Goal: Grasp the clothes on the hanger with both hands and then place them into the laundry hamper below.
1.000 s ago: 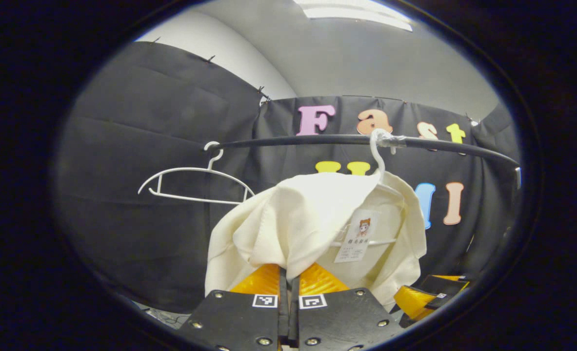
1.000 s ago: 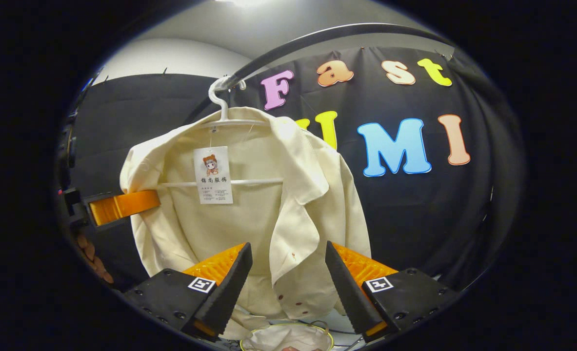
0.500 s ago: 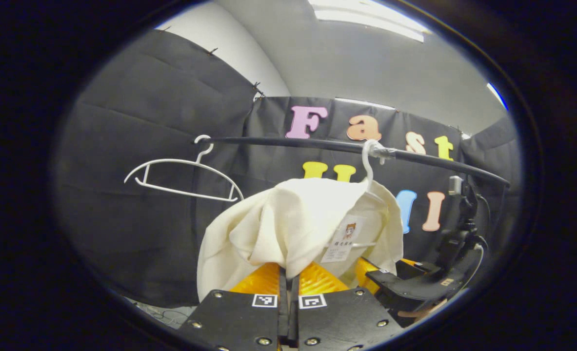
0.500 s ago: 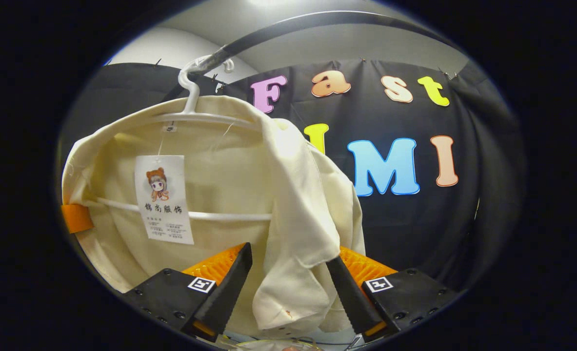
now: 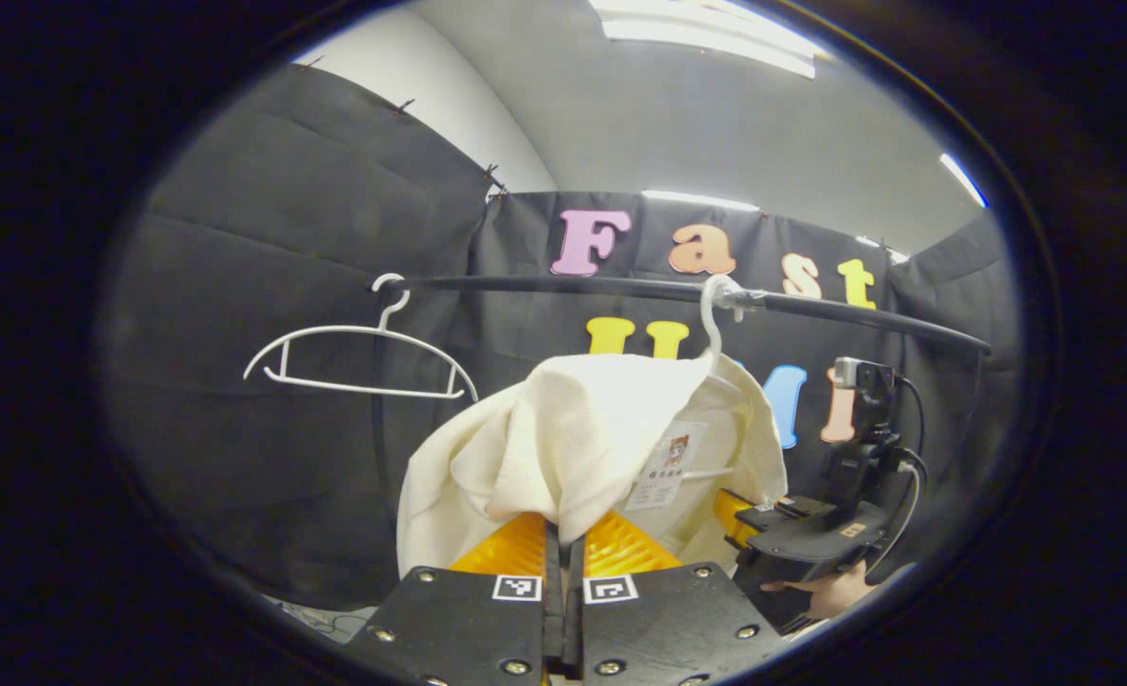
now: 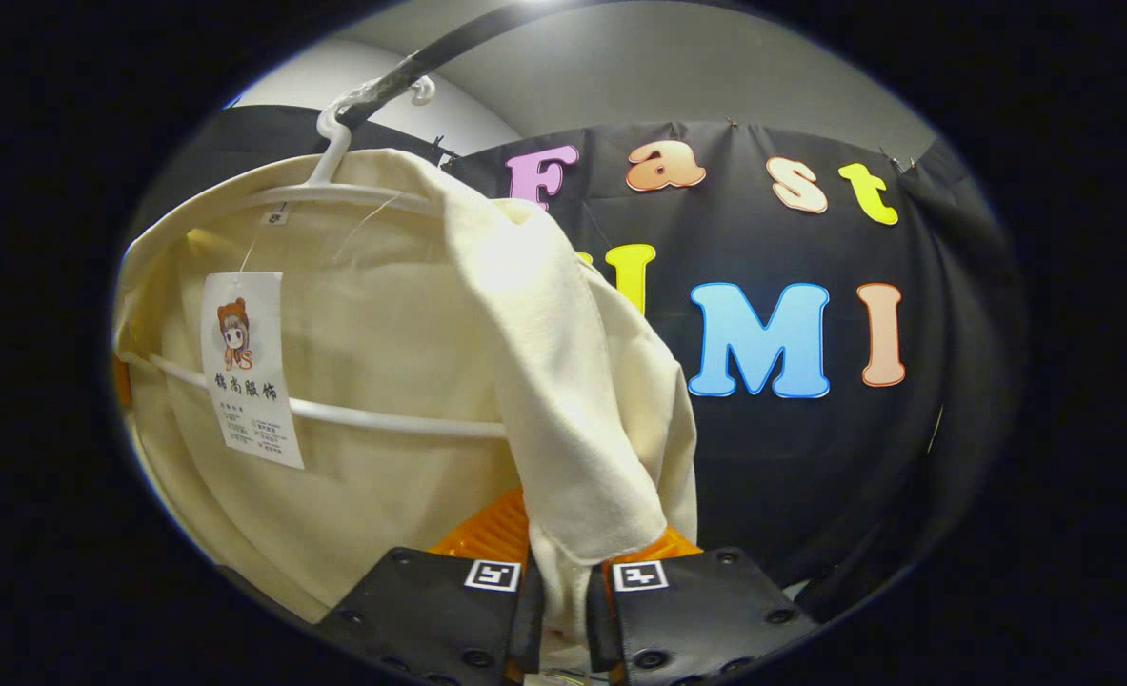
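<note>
A cream garment (image 6: 382, 381) hangs on a white hanger (image 6: 334, 143) from the rail (image 5: 858, 319). The left gripper (image 5: 563, 543) and right gripper (image 6: 563, 581) each pinch its fabric. Both grasps look done; lifting off and lowering into the hamper remain.

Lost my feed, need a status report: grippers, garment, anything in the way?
Left gripper shut on the cream shirt. Right gripper shut on its front edge. Shirt on the white hanger, hooked over the black rail. Hanger is the holdup.

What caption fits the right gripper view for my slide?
Right gripper shut on the cream garment hanging from a white hanger.
</note>
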